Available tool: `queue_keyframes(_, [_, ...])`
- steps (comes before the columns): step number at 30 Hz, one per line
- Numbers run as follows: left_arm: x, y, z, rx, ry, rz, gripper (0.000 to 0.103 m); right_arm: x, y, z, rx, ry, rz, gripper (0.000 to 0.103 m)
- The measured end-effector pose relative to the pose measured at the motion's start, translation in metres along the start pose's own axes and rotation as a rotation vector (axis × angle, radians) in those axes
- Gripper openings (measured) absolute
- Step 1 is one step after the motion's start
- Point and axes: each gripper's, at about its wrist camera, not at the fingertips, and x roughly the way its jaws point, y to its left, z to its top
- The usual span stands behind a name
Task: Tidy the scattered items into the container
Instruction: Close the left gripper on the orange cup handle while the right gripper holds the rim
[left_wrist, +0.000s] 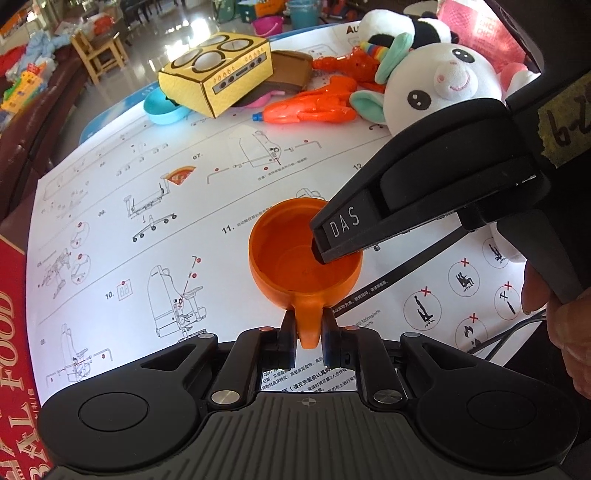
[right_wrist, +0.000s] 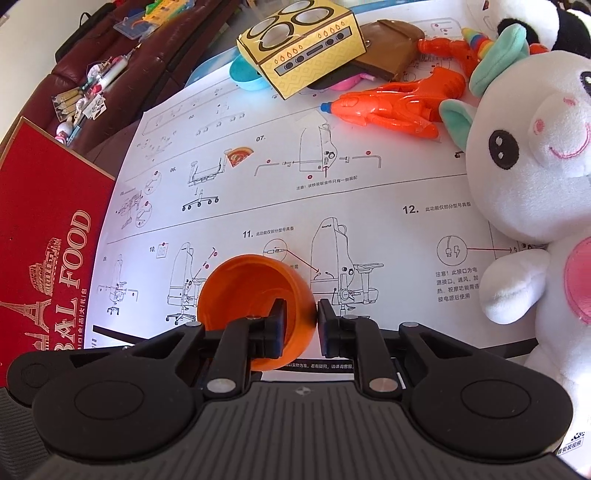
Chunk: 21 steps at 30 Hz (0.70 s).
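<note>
An orange plastic cup (left_wrist: 295, 258) is held above the white instruction sheet (left_wrist: 147, 192). My left gripper (left_wrist: 309, 332) is shut on the cup's handle. My right gripper (right_wrist: 301, 325) is shut on the cup's rim (right_wrist: 258, 291), one finger inside and one outside; in the left wrist view its black finger (left_wrist: 343, 229) reaches into the cup from the right. A red box (right_wrist: 48, 236) printed with "FOOD" lies at the left edge; it also shows in the left wrist view (left_wrist: 14, 354).
A white unicorn plush (right_wrist: 532, 177) sits at the right. Orange toy water guns (left_wrist: 314, 107), a yellow cardboard toy stove (left_wrist: 218, 70), a blue bowl (left_wrist: 162, 107), a brown pouch (right_wrist: 388, 48) and a panda plush (left_wrist: 406, 26) lie at the far side. A small pizza-slice toy (left_wrist: 181, 175) lies mid-sheet.
</note>
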Motion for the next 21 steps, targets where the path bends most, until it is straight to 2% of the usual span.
queue_keyframes(8, [-0.009,-0.002,0.000,0.002,-0.026,-0.002,0.008,-0.009,0.003,-0.001,-0.018,-0.027,-0.003,0.020])
queue_keyframes(15, [-0.012,0.004,-0.007,-0.043,-0.030,-0.047,0.008,-0.008,0.003,-0.005,-0.017,-0.026,0.000,0.020])
queue_keyframes(21, [-0.018,0.002,-0.010,-0.029,-0.052,-0.020,0.008,-0.012,0.007,-0.006,-0.030,-0.037,0.002,0.020])
